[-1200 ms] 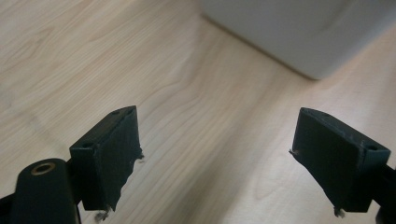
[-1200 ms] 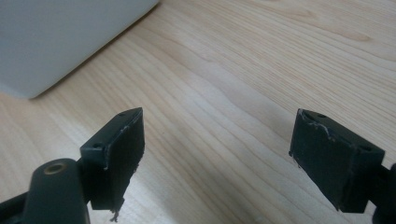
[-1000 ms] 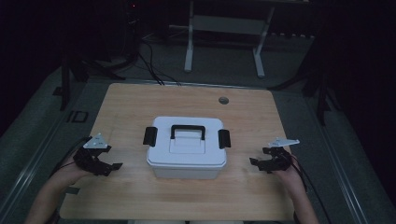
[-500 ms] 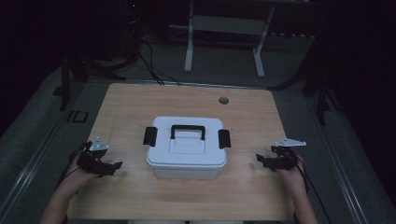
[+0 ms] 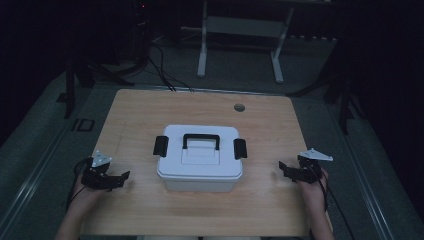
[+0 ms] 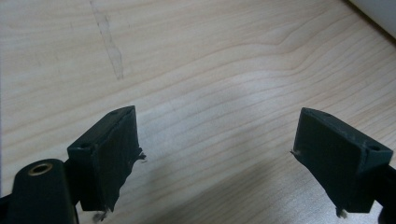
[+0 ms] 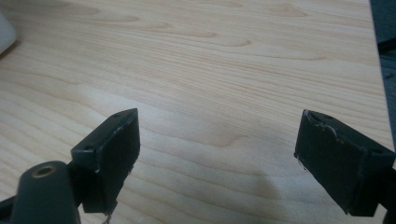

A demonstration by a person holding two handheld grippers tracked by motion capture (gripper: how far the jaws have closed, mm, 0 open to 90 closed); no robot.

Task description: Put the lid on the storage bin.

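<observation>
A white lidded box (image 5: 200,159) with a black carry handle (image 5: 201,141) and a black latch (image 5: 160,146) on each end sits on the wooden table (image 5: 150,112), between the two tools and apart from both. The left tool (image 5: 121,178) rests low at the near left edge of the table, its jaws pointing toward the box's left side; the right tool (image 5: 282,169) lies at the near right edge, its jaws pointing toward the box's right side. Neither touches the box.

In the left gripper view the left tool (image 6: 217,161) has its jaws spread wide over bare wood grain with nothing between them, and a corner of the white box (image 6: 379,10) shows beyond the right jaw at the upper right. In the right gripper view the right tool (image 7: 217,158) is likewise spread and empty, with a sliver of the box (image 7: 6,32) off past its left jaw at the upper left.
</observation>
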